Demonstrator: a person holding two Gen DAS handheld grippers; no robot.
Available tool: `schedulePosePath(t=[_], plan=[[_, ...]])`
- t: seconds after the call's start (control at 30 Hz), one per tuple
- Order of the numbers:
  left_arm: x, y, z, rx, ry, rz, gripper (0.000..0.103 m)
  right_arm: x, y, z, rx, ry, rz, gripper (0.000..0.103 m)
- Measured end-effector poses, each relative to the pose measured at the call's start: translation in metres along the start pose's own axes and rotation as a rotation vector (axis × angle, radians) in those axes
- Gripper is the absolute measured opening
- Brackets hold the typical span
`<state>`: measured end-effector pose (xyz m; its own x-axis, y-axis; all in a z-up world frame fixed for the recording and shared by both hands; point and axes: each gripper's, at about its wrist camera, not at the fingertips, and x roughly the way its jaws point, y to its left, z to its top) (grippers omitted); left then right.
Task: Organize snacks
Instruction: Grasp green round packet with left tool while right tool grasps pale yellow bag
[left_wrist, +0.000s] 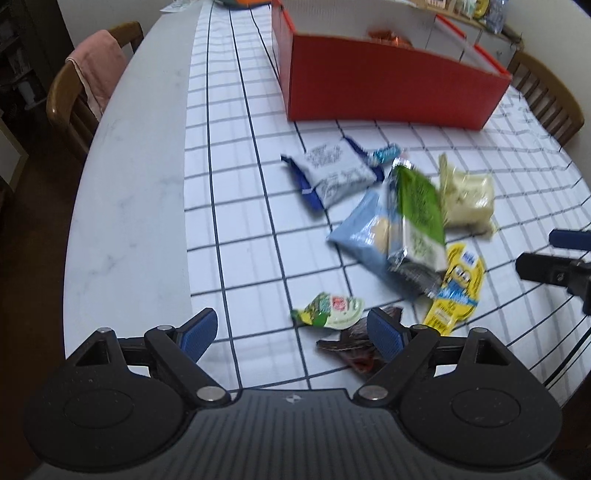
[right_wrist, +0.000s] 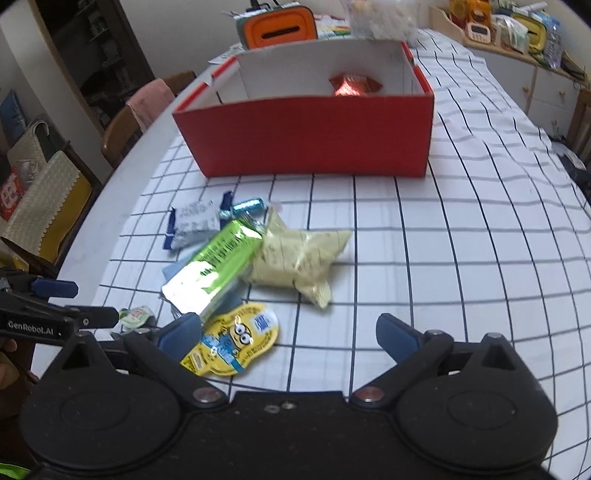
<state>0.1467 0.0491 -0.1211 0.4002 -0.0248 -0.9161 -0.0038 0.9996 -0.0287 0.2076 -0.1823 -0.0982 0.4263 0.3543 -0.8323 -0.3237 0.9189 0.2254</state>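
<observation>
From the left wrist, the left gripper (left_wrist: 291, 334) gapes wide and empty beside a brown wrapper (left_wrist: 351, 341) on the checked table (left_wrist: 236, 206), while from the right wrist, the right gripper (right_wrist: 288, 334), wide and empty, hovers by the yellow packet (right_wrist: 232, 345) below the red box (right_wrist: 306, 134).

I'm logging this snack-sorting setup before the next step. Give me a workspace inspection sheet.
Surface: table under a white grid-check cloth.
Job's things: red box holding one red foil packet; loose snacks in front, among them a green packet, a pale yellow bag and a yellow cartoon pouch.
Clutter: orange device behind the box.
Grippers: left gripper and right gripper open, empty.
Cables: nothing seen.
Surroundings: wooden chair with pink cloth; shelf of packets.
</observation>
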Motion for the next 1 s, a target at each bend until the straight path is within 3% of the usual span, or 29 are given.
schedulePosePath(t=[0.17,0.27,0.67,0.83,1.0], plan=[[0.009,-0.004,-0.003,0.036,0.007,-0.001,0.088,0.008,0.0,-0.005,-0.015,0.018,-0.004,0.1],[0.012,-0.006,-0.002,0.043,0.022,-0.041,0.088,0.011,0.002,-0.002,-0.046,0.014,-0.013,0.1],[0.026,-0.017,0.003,0.081,0.036,-0.027,0.088,0.024,0.002,0.011,-0.072,0.019,-0.016,0.098],[0.031,-0.021,0.001,0.1,0.047,-0.016,0.078,0.034,0.003,0.019,-0.115,0.019,-0.041,0.095],[0.032,-0.024,0.0,0.108,0.04,-0.015,0.07,0.042,0.002,0.03,-0.077,-0.001,-0.038,0.092]])
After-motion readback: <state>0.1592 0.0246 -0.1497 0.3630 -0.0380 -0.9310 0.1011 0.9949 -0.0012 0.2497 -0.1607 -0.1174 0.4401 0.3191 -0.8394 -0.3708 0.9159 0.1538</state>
